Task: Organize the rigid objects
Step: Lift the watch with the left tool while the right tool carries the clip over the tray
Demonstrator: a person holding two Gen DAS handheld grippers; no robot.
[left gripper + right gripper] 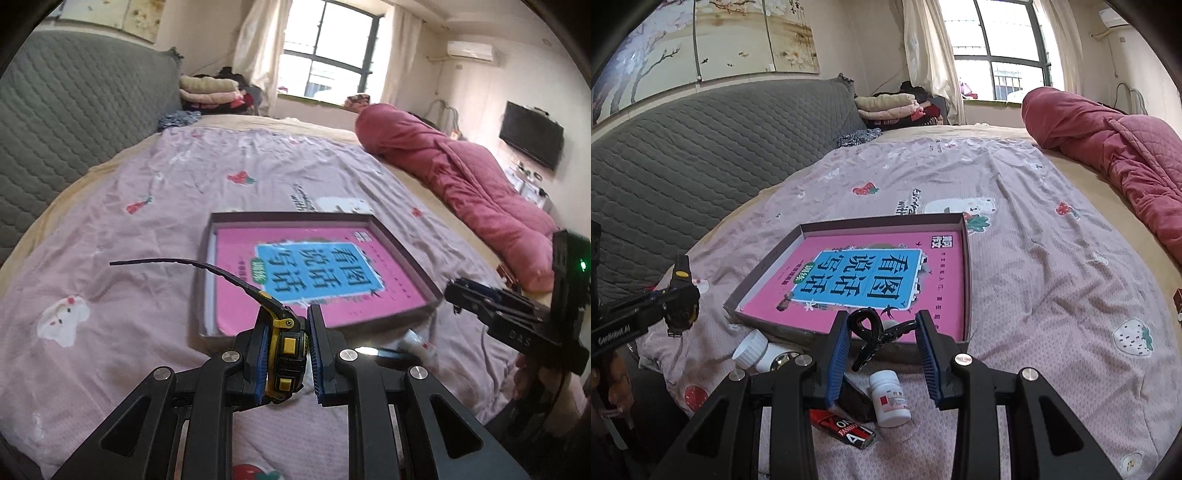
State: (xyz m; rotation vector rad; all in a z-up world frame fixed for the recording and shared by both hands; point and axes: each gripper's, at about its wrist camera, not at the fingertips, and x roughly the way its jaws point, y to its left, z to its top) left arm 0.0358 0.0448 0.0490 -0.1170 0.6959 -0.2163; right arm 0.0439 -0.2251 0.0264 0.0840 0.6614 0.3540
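Note:
My left gripper (286, 325) is shut on a black and yellow tape measure (286, 350) with a black strap (177, 263) sticking out, held above the bed just in front of a shallow box (402, 243) that holds a pink book (314, 273). My right gripper (882, 332) holds a black hair claw clip (871, 336) between its blue pads, above the box's near edge (798, 330). The left gripper with the tape measure also shows in the right wrist view (679, 295).
On the bedsheet near the box lie a white pill bottle (888, 398), a white capped tube (759, 349), and a red and black flat item (846, 430). A red quilt (1115, 147) lies at the right. A grey headboard (683, 155) is at the left.

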